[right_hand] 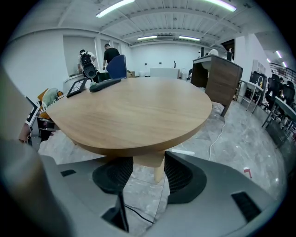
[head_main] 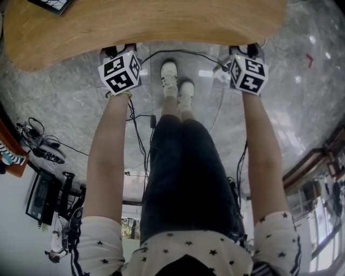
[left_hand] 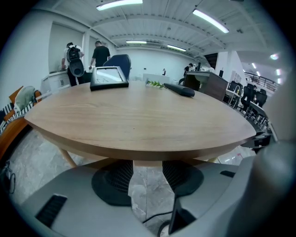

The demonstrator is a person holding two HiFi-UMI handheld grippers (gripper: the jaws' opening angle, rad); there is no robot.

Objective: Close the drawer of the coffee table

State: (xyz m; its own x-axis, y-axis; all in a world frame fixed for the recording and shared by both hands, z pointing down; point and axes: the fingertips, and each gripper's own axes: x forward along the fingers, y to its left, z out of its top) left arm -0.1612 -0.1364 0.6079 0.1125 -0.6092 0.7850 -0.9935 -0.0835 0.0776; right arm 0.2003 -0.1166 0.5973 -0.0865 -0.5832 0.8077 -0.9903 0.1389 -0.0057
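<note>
Ceiling strip lights (left_hand: pixel 119 4) give bright, even light, with glare on the marble floor (head_main: pixel 312 64). Fisheye bending throughout. The gripper views have dark corners and a blurred near foreground.

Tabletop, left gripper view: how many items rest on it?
3: a propped tablet far left, a green sprig far middle, a dark remote-like object right of it. More may hide behind the tablet.
</note>
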